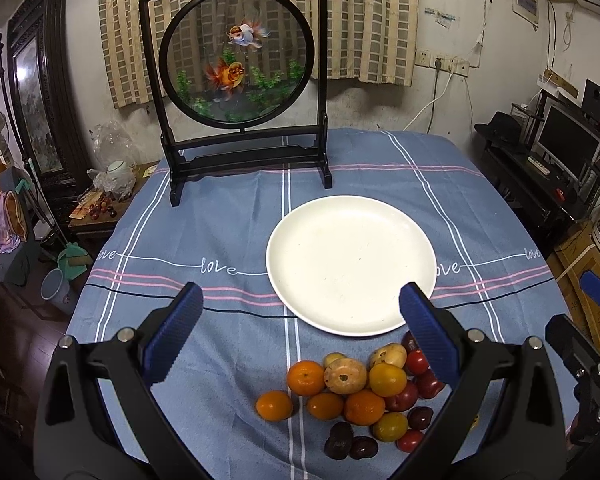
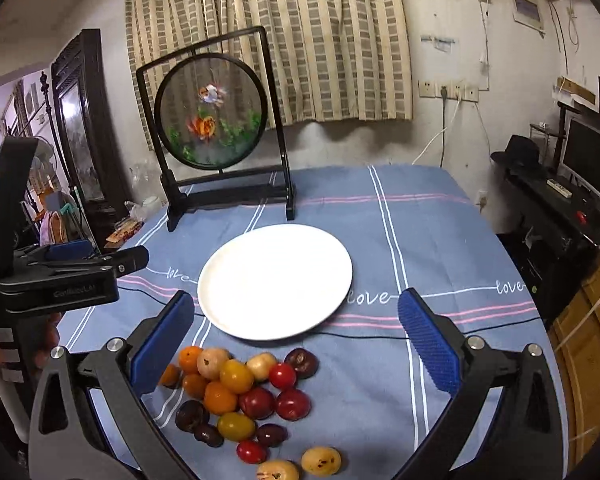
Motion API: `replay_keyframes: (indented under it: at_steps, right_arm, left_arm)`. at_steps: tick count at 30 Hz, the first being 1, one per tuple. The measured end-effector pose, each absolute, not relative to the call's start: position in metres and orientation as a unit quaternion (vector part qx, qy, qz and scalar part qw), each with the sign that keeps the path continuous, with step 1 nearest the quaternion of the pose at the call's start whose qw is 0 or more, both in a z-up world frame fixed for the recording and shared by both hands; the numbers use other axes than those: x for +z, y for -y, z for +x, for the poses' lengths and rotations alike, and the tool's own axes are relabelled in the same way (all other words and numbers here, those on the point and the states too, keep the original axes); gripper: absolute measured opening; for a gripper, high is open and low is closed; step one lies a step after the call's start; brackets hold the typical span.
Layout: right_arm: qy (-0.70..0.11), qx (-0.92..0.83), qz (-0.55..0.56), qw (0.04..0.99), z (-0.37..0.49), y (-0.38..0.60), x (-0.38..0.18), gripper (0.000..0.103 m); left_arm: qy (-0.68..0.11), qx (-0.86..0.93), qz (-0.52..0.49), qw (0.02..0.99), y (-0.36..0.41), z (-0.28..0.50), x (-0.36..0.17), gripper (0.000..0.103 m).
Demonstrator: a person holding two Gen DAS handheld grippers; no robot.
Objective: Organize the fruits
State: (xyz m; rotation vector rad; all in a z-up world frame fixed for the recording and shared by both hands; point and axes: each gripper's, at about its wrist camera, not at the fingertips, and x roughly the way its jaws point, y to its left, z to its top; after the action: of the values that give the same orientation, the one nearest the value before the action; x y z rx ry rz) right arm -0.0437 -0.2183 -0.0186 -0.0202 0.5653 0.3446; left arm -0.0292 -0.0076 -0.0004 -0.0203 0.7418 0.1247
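Observation:
A heap of small fruit (image 1: 360, 396) lies on the blue cloth at the table's near edge: oranges, yellow loquats, red tomatoes and dark plums. The same fruit heap (image 2: 240, 392) shows in the right wrist view, with two loquats (image 2: 320, 460) apart nearer me. Behind it sits an empty white plate (image 1: 352, 264) (image 2: 276, 280). My left gripper (image 1: 300, 330) hangs open above the heap's left side, holding nothing. My right gripper (image 2: 296, 336) is open over the cloth, right of the heap, also holding nothing. The left gripper's body (image 2: 60, 276) appears at the left edge of the right wrist view.
A black-framed round goldfish screen (image 1: 240, 60) (image 2: 212, 116) stands at the table's far side. The blue checked tablecloth (image 1: 460, 200) covers the table. A side table with a teapot (image 1: 116, 176) stands left, and a desk with a monitor (image 1: 568, 148) stands right.

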Motion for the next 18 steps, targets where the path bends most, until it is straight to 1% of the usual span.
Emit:
replay_keyframes:
  at_steps: [6, 18]
  right_arm:
    - [-0.286, 0.183, -0.037, 0.94, -0.048, 0.21, -0.026, 0.102]
    - [-0.311, 0.191, -0.045, 0.93, -0.047, 0.209, -0.032, 0.102]
  left_arm:
    - [-0.369, 0.063, -0.012, 0.927, 0.005, -0.03, -0.003, 0.1]
    - [-0.372, 0.065, -0.008, 0.926, 0.003, -0.033, -0.006, 0.1]
